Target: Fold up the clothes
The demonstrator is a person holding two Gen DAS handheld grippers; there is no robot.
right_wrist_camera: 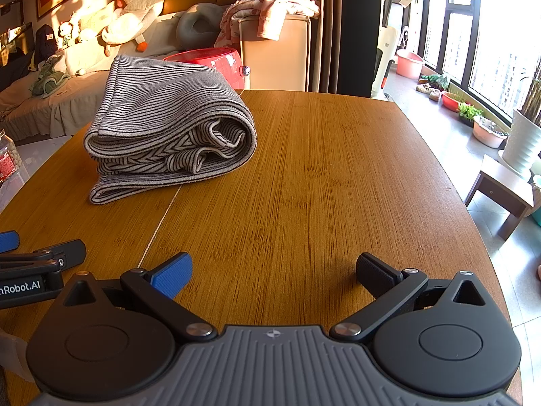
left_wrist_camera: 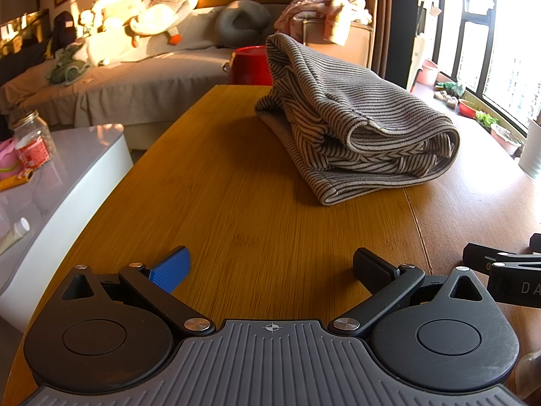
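Ribbed striped knit cloth garment is lying on smooth, satin-finished wood-grain table.

Folded garment lies on table, sofa behind.

Warm sunlit room, wooden table, grey sofa with plush goose, dark-framed windows, potted plants
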